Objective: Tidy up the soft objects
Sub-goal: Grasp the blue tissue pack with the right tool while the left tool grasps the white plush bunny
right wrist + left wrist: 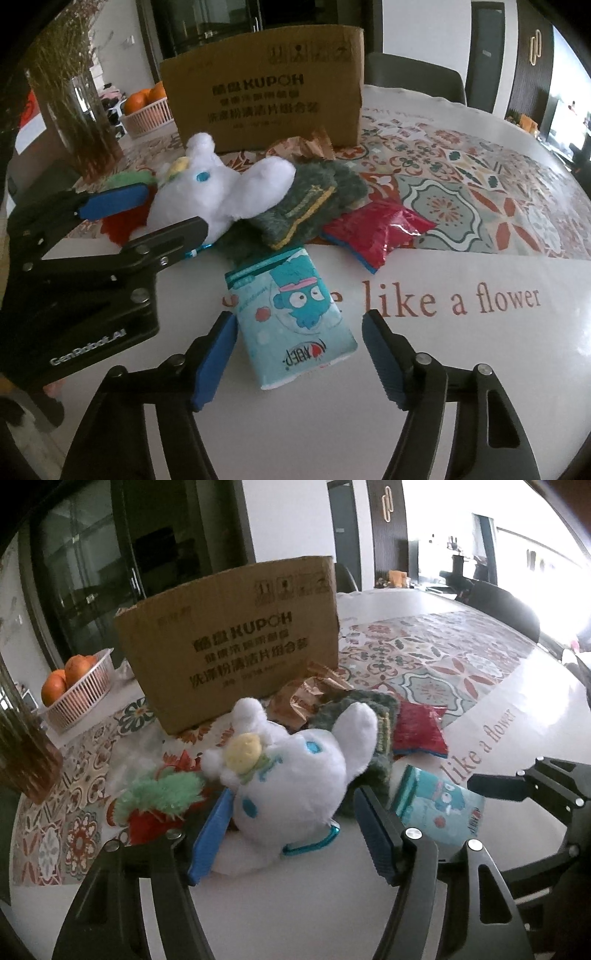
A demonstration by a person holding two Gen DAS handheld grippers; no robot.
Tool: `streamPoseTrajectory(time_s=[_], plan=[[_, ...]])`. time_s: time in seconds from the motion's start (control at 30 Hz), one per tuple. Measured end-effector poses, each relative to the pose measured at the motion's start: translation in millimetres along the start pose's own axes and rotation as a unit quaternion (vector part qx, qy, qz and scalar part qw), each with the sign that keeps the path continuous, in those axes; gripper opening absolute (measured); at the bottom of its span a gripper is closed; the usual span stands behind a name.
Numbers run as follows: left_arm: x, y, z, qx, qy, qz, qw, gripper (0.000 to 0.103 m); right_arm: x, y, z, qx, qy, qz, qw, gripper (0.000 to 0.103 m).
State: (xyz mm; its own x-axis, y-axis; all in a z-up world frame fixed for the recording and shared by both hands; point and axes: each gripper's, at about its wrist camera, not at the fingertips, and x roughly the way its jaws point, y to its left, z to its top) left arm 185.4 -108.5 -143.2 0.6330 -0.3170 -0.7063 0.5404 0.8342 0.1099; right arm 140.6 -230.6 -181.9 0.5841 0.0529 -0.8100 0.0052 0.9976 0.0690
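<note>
While your left tongs (pixel 291 834) straddle the white plush toy (pixel 295 775) and your right tongs (pixel 299 358) straddle the tissue pack (pixel 295 314), both stand open with no pad pressing yet. Squeeze too near an edge and the pack may squirt out, or the toy's round head may roll free (its blue clip (pixel 314 843) could snag). Between you and the cardboard box (pixel 236 635) on the bench (pixel 498 734) lie a green cloth (pixel 314 203), a red packet (pixel 373 232) and a strawberry toy (pixel 159 805).
</note>
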Motion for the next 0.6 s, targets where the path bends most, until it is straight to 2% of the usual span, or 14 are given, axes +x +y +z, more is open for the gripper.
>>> streamPoseTrajectory(time_s=[0.13,0.3,0.5,0.57,0.6], plan=[[11,4,1,-0.010,0.009,0.001,0.9999,0.067,5,1,3,-0.001,0.002,0.006,1.000,0.065],[21,5,1,-0.016,0.016,0.002,0.9997,0.067,7,1,5,-0.002,-0.002,0.003,1.000,0.064],[34,2,1,-0.013,0.022,0.011,0.9996,0.074,7,1,6,0.005,-0.001,0.000,1.000,0.062],[38,2,2,-0.014,0.024,0.010,0.9995,0.073,6,2,6,0.007,-0.001,-0.002,1.000,0.062],[41,2,2,-0.017,0.026,0.011,0.9994,0.069,6,2,6,0.008,-0.001,-0.002,1.000,0.062]])
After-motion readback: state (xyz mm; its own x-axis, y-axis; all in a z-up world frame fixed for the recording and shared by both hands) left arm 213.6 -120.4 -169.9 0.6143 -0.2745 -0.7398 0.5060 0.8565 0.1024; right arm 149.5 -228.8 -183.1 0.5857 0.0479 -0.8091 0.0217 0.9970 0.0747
